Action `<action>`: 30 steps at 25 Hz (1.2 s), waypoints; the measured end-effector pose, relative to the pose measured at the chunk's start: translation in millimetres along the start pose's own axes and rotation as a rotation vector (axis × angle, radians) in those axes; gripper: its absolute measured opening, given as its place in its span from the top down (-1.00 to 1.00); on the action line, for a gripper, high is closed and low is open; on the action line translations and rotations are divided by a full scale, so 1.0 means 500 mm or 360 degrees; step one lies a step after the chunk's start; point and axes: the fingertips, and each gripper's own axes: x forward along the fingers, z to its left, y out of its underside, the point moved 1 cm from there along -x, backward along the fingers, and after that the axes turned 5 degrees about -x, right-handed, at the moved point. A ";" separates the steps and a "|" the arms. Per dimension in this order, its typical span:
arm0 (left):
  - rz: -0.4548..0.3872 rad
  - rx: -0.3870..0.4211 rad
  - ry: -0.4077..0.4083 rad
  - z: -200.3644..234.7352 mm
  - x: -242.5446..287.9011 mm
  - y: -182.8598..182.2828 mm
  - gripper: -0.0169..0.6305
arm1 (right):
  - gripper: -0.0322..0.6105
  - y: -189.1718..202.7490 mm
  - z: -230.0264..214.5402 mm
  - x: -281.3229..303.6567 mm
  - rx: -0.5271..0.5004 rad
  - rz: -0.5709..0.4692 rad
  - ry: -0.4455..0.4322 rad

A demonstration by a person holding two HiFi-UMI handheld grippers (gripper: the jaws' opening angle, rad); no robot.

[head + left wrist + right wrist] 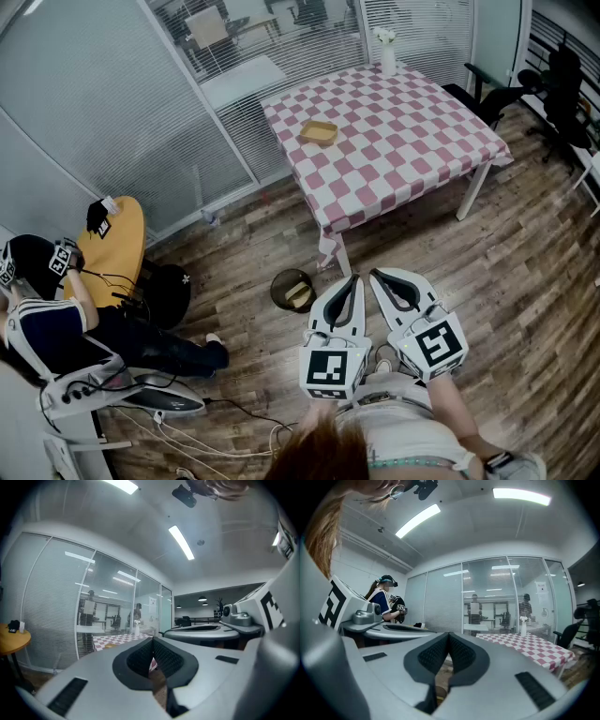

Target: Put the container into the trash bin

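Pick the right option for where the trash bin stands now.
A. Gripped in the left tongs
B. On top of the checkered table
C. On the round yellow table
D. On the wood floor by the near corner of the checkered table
D: in the head view, the trash bin stands on the wood floor, just below the near corner of the checkered table.
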 end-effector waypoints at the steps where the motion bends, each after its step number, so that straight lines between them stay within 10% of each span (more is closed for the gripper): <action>1: -0.0004 -0.0002 0.0002 -0.004 0.001 0.001 0.93 | 0.92 0.000 -0.002 -0.003 0.0006 -0.0010 0.0002; 17: 0.0007 -0.0048 -0.0001 -0.062 0.014 0.037 0.93 | 0.92 0.013 -0.054 -0.043 0.0039 -0.0028 -0.0041; 30: 0.0012 -0.0065 0.0061 0.052 0.140 0.028 0.93 | 0.92 0.029 -0.113 0.096 0.0044 -0.0013 0.0017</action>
